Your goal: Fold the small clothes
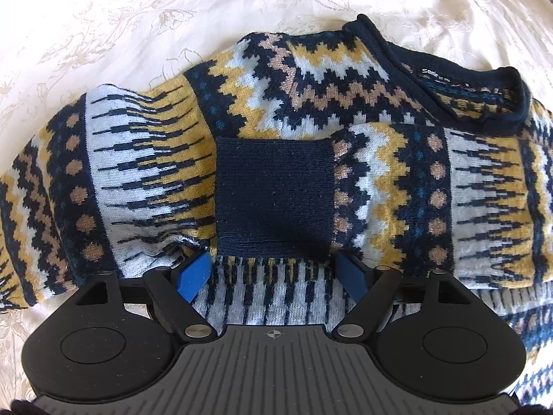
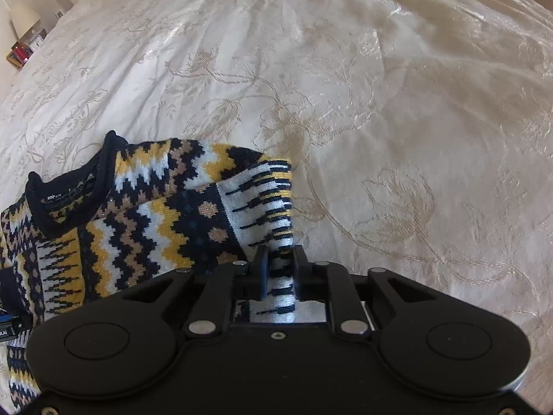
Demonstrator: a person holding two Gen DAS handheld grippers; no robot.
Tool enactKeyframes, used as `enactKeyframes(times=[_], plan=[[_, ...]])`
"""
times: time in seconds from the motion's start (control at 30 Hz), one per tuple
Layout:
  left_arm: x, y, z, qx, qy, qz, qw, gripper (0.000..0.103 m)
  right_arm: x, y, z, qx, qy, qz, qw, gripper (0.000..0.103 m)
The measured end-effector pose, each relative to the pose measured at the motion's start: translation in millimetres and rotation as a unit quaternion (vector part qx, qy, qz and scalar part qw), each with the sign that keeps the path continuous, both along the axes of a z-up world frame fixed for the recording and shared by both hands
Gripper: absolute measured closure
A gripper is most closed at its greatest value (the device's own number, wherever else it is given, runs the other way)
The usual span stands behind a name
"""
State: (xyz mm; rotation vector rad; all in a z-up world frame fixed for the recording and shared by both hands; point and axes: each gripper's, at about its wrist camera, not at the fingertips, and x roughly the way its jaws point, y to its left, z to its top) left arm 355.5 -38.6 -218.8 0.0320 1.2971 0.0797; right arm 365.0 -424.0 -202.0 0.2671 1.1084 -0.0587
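Observation:
A knitted sweater (image 1: 311, 79) in navy, yellow, white and tan zigzags lies on the bed, with both sleeves folded across its chest. The navy cuff (image 1: 274, 190) of one sleeve lies flat in the middle. My left gripper (image 1: 273, 275) points down just below that cuff. Its blue fingertips (image 1: 195, 275) stand wide apart at the cuff's lower corners and do not pinch it. In the right wrist view the sweater (image 2: 138, 214) fills the lower left. My right gripper (image 2: 281, 269) is shut on a raised fold of its white-and-navy striped right edge.
A cream bedspread (image 2: 380, 103) with embroidered flowers lies under everything and stretches far up and right. The rolled navy collar (image 1: 380, 41) faces away from me. At the far upper left stands a bedside table with a lamp (image 2: 24, 17).

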Motion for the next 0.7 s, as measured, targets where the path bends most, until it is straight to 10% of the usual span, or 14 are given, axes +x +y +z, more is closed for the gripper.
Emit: enactKeyframes(times=[0.13, 0.33, 0.7], plan=[[-8.5, 13.8, 5.4, -0.038, -0.029, -0.002, 0.9988, 0.025, -18.4, 9.0, 26.0, -0.027, -0.038, 0.01, 0.999, 0.037], [-48.0, 31.0, 19.8, -0.081, -0.061, -0.004, 0.9948, 0.025, -58.7, 30.4, 62.7, -0.04, -0.099, 0.038, 0.994, 0.014], [-130.3, 130.2, 53.0, -0.089, -0.089, 0.115, 0.9854, 0.025, -131.5, 102.0, 64.1, 0.01, -0.081, 0.076, 0.994, 0.004]])
